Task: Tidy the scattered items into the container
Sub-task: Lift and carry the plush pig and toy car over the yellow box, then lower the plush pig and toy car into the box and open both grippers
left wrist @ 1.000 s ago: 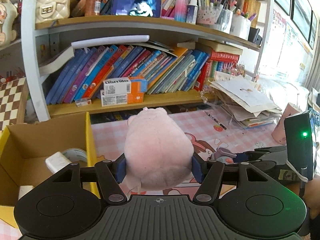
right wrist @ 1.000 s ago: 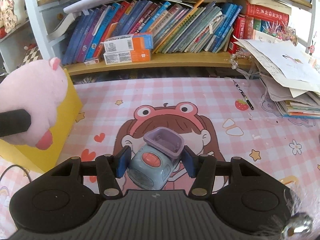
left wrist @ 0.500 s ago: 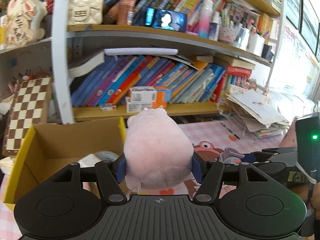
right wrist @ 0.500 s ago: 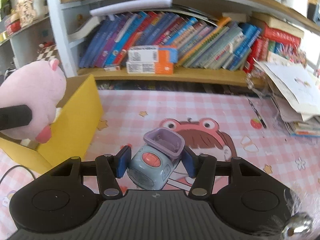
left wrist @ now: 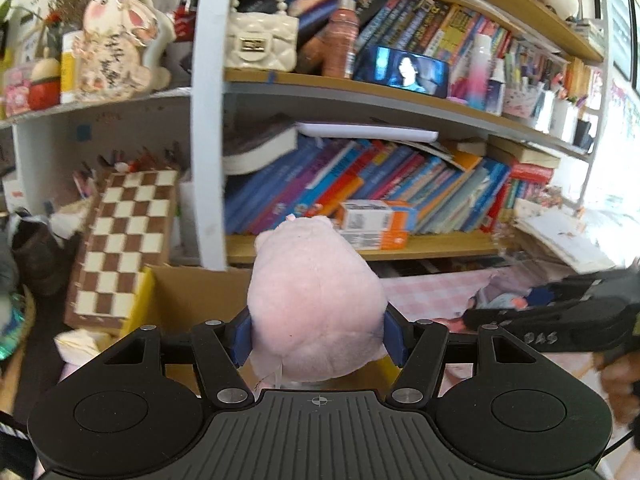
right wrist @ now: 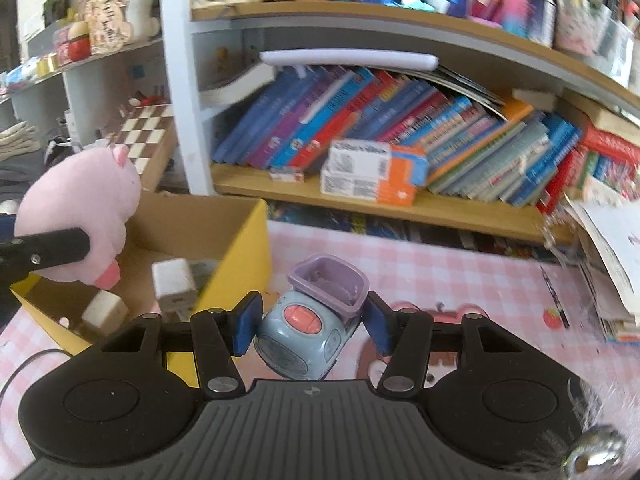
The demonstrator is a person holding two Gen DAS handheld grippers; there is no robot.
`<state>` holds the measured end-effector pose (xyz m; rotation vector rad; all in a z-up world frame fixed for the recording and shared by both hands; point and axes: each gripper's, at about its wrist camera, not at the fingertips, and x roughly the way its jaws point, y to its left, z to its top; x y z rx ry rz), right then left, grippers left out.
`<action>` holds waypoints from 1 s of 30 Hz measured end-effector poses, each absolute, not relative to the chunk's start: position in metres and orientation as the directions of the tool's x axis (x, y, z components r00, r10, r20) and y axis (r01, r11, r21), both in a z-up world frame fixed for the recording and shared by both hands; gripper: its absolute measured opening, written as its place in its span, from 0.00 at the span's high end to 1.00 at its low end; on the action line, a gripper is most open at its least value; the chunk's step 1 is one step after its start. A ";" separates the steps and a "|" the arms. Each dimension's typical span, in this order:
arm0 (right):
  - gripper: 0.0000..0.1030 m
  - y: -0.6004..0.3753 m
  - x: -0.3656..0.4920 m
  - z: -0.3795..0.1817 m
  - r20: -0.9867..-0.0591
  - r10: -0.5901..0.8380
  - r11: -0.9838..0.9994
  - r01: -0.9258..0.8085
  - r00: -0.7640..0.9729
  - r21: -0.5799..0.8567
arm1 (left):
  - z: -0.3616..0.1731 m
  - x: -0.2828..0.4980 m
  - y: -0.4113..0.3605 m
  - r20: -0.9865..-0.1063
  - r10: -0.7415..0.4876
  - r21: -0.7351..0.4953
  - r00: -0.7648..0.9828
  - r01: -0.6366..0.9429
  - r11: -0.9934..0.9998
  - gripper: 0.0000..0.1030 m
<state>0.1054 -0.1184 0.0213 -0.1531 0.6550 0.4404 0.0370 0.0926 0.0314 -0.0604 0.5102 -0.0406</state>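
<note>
My left gripper (left wrist: 316, 338) is shut on a pink plush pig (left wrist: 314, 304), held above the open yellow cardboard box (left wrist: 192, 300). The right wrist view shows the same plush pig (right wrist: 80, 216) over the box (right wrist: 244, 252) at the left. In the box lie a white charger block (right wrist: 172, 280) and other small white items. My right gripper (right wrist: 310, 324) is shut on a blue-grey toy car (right wrist: 304, 332) with a purple tub on top, held above the pink checked table mat (right wrist: 440, 276), just right of the box's near corner.
A bookshelf full of leaning books (right wrist: 400, 136) runs along the back, with white-and-orange cartons (right wrist: 372, 172) on its lower shelf. A chessboard (left wrist: 128, 240) leans behind the box. A paper stack (right wrist: 612, 248) sits at the right. A pencil (right wrist: 554, 296) lies on the mat.
Both grippers have moved left toward the yellow box, each keeping its load. The plush now hangs over the box's inside; the toy car has come up beside the box's right wall.
</note>
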 end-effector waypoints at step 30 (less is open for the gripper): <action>0.49 0.023 0.161 0.002 -0.697 0.414 0.754 -0.650 0.586 -0.099 | -0.034 0.099 0.170 -0.626 0.033 -0.098 0.779 -0.120 0.988 0.35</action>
